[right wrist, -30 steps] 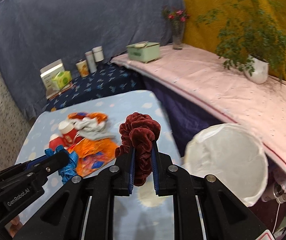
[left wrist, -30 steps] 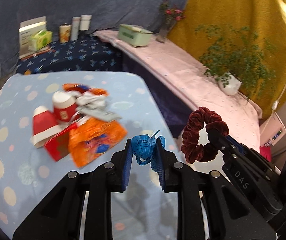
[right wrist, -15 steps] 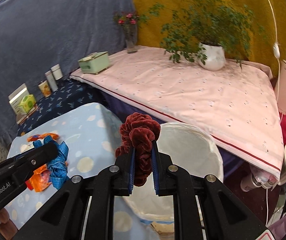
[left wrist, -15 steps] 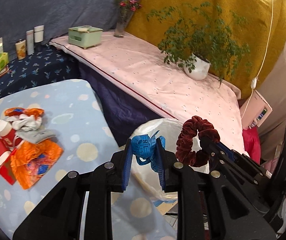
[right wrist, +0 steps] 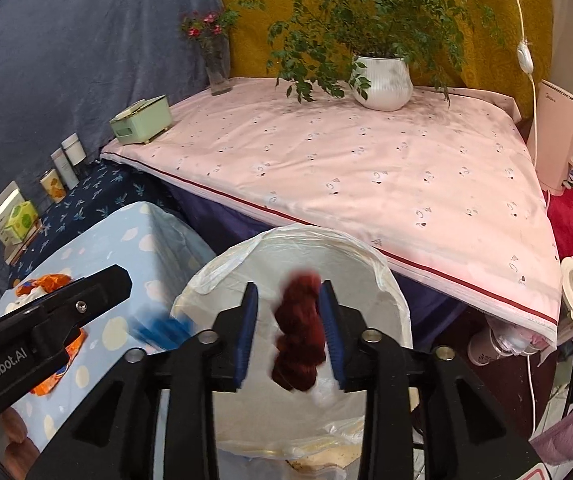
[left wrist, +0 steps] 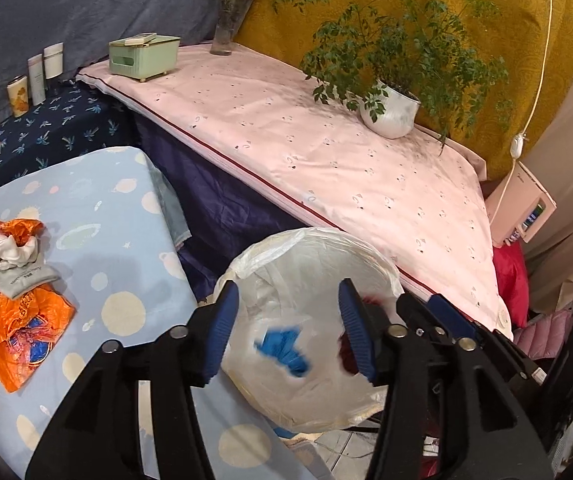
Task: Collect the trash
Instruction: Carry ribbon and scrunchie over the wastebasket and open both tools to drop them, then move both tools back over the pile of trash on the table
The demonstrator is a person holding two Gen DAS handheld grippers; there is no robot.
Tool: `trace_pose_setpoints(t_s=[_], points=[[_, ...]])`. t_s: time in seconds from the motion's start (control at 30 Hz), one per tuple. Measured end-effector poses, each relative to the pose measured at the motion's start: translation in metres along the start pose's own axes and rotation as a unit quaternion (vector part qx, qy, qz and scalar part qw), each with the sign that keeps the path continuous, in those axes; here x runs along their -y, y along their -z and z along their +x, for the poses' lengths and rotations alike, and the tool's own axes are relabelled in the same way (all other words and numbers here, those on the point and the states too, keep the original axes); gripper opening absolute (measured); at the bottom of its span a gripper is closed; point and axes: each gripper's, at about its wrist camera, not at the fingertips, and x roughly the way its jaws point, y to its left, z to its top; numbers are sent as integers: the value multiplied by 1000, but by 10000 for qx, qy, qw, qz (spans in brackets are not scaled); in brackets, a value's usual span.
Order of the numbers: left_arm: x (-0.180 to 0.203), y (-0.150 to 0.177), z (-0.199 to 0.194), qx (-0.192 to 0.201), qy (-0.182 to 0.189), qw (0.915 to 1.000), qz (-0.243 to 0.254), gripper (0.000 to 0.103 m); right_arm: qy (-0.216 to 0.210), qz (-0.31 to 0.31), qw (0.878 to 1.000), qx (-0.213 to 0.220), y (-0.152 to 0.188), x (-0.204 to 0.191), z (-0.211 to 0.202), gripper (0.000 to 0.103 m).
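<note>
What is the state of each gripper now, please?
Left gripper: open, blue item dropping into the bin bag.
Right gripper: open, red scrunchie falling free.

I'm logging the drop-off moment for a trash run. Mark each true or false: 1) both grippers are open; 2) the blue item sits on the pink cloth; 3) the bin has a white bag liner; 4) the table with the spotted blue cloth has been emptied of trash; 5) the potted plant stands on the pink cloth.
1) True: the left gripper and right gripper both have their fingers spread.
2) False: the blue item is blurred over the bin.
3) True.
4) False: an orange wrapper and other trash lie on the table.
5) True: potted plant, pink cloth.
</note>
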Motion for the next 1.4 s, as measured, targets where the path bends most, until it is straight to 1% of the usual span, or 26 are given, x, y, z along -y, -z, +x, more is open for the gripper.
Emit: trace_pose_setpoints(t_s=[0.17, 0.3, 0.43, 0.53, 0.6, 0.73, 0.87, 1.03, 1.2, 1.4], points=[[-13, 1, -4, 37, -98, 9999, -78, 60, 7, 65, 10000, 7, -1, 1, 1, 43], [-25, 2, -12, 91, -178, 9997, -157, 60, -33, 22, 10000, 33, 0, -8, -3, 48], [-39, 5, -21, 141, -221, 9992, -302, 61, -51, -158, 9998, 113, 2, -26, -10, 54], [-51, 8, -31, 220, -339, 9985, -374, 62, -113, -278, 9994, 156, 3, -40, -16, 58], [-60, 11, -38, 281, -435, 9978, -422, 68, -175, -355, 9991, 164, 5, -50, -19, 60], [-83, 16, -53, 373, -570, 9956, -645, 72, -291, -497, 9982, 162, 8, -70, -25, 61], [-112, 23, -69, 468, -730, 9922, -895, 73, -428, -662, 9968, 159, 12, -94, -31, 62], [-152, 34, -87, 531, -942, 9872, -1175, 73, -584, -878, 9943, 130, 22, -125, -34, 66], [-198, 47, -104, 524, -1256, 9799, -1459, 73, -810, -1116, 9904, 15, 34, -161, -34, 67], [-250, 68, -126, 512, -1764, 9690, -1652, 73, -1118, -1498, 9822, -167, 58, -211, -33, 68]])
